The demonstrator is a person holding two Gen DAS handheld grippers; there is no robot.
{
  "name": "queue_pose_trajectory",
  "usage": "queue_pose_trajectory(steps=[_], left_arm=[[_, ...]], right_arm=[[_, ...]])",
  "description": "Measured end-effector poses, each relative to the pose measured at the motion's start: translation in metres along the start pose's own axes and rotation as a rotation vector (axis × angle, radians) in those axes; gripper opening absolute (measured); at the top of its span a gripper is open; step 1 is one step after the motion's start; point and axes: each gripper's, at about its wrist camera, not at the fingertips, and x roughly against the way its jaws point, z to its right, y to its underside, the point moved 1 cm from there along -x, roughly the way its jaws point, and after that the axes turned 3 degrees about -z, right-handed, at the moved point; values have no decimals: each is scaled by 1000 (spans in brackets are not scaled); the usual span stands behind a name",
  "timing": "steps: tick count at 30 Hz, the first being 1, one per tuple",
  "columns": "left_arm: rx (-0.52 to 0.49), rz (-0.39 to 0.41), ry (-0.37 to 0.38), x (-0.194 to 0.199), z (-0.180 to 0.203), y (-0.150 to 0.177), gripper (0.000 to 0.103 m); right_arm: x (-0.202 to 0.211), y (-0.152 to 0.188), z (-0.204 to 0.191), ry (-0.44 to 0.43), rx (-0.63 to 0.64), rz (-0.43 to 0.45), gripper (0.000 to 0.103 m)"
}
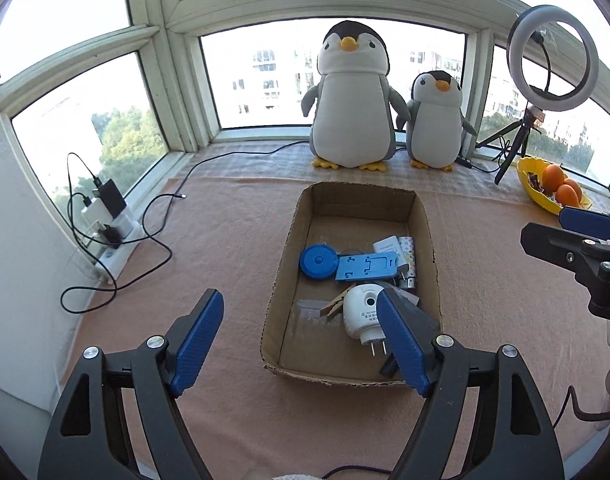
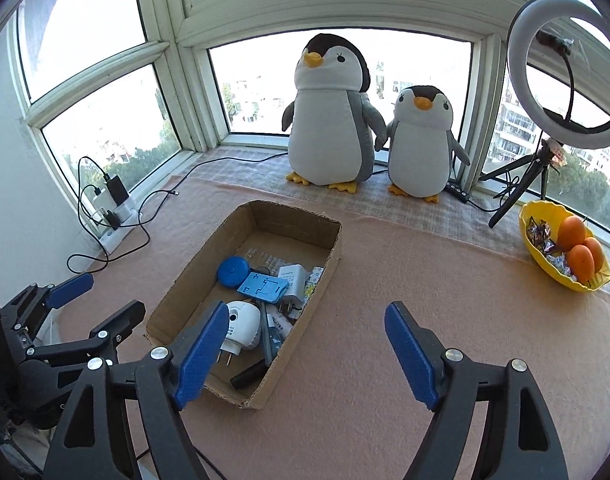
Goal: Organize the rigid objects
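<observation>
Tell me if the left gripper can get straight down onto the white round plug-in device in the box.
Probably yes. The left gripper is open and empty above the cardboard box's open top, and the white plug-in device lies uncovered on top, a wooden clothespin beside it.

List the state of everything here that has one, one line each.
Left claw: open, empty.
Right claw: open, empty.
Box: open-topped, upright, holding small items.
White plug: lying in the box, prongs toward the camera.
Blue stand: folded flat in the box.
Ring light: unlit.
Bowl: holds oranges.
</observation>
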Motion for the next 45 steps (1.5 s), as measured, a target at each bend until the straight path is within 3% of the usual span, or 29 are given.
queue_pose_trajectory(steps=[14, 45], left_arm=[[0, 43, 2, 33, 11, 4, 82], [8, 36, 12, 34, 12, 3, 82]], right_arm=[[37, 23, 15, 40, -34, 56, 84], [31, 26, 21, 54, -39, 32, 85]])
